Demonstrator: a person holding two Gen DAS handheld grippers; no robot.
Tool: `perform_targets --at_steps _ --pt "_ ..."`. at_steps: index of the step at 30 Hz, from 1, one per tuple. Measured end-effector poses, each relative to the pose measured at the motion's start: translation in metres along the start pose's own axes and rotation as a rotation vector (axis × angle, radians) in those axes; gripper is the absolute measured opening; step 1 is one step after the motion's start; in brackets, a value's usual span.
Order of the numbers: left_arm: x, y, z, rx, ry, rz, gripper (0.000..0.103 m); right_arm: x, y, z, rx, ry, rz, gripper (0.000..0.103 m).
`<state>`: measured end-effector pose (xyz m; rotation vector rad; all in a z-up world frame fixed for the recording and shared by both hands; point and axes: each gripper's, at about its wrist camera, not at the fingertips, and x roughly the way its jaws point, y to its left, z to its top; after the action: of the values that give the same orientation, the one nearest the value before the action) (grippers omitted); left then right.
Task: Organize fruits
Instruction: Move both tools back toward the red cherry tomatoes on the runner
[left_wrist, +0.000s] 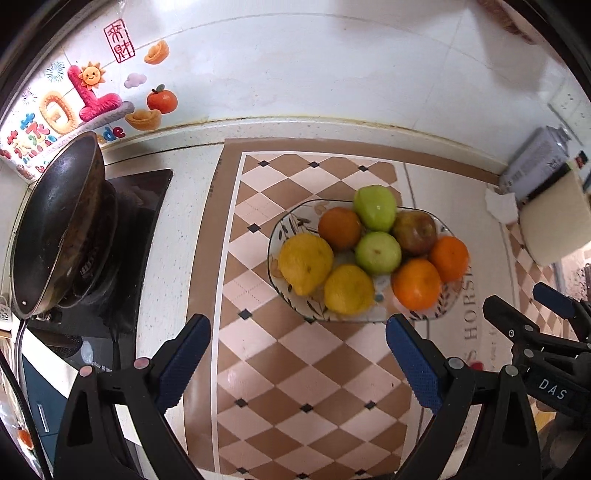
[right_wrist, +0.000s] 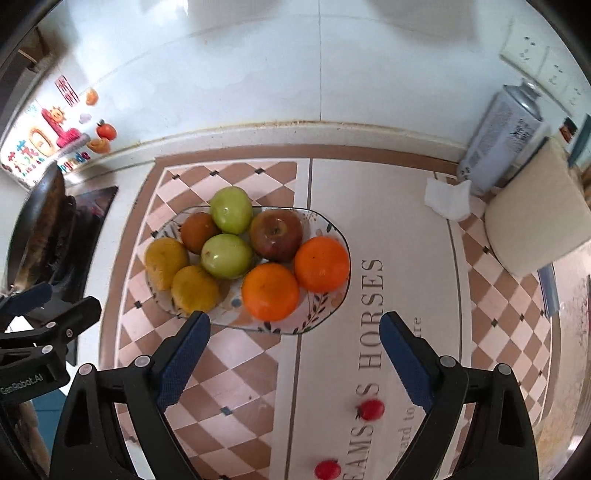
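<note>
A patterned glass plate (left_wrist: 291, 225) (right_wrist: 328, 229) on the checkered mat holds several fruits: two yellow lemons (left_wrist: 306, 263) (right_wrist: 166, 263), two green apples (left_wrist: 377, 252) (right_wrist: 226, 255), a red apple (left_wrist: 414, 232) (right_wrist: 276, 234) and three oranges (left_wrist: 416, 283) (right_wrist: 270, 291). My left gripper (left_wrist: 298, 332) is open and empty, just short of the plate's near edge. My right gripper (right_wrist: 294, 329) is open and empty, at the plate's near right rim. Two small red cherry tomatoes (right_wrist: 371, 410) (right_wrist: 327, 469) lie on the mat below the right gripper.
A dark wok (left_wrist: 55, 229) (right_wrist: 37, 225) sits on a black stove at the left. A grey spray can (left_wrist: 539, 162) (right_wrist: 498, 136), a crumpled tissue (right_wrist: 447, 199) and a cream container (left_wrist: 557, 221) (right_wrist: 535, 221) stand at the right. The tiled wall runs behind.
</note>
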<state>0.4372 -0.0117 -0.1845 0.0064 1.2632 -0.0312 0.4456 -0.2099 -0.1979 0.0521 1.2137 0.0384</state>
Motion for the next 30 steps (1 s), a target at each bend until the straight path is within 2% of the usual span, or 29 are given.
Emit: perform_targets --at_steps 9,20,30 --pt "-0.052 0.005 -0.031 -0.005 -0.079 -0.017 0.097 -0.068 0.011 -0.033 0.002 -0.094 -0.007 0.095" --pt "-0.111 0.003 -0.067 0.046 -0.172 -0.016 0.097 -0.136 0.024 -0.069 0.010 -0.180 0.005 0.095" --pt "-0.136 0.005 -0.085 0.060 -0.206 -0.026 0.097 -0.156 0.026 -0.092 0.045 -0.195 0.039 0.095"
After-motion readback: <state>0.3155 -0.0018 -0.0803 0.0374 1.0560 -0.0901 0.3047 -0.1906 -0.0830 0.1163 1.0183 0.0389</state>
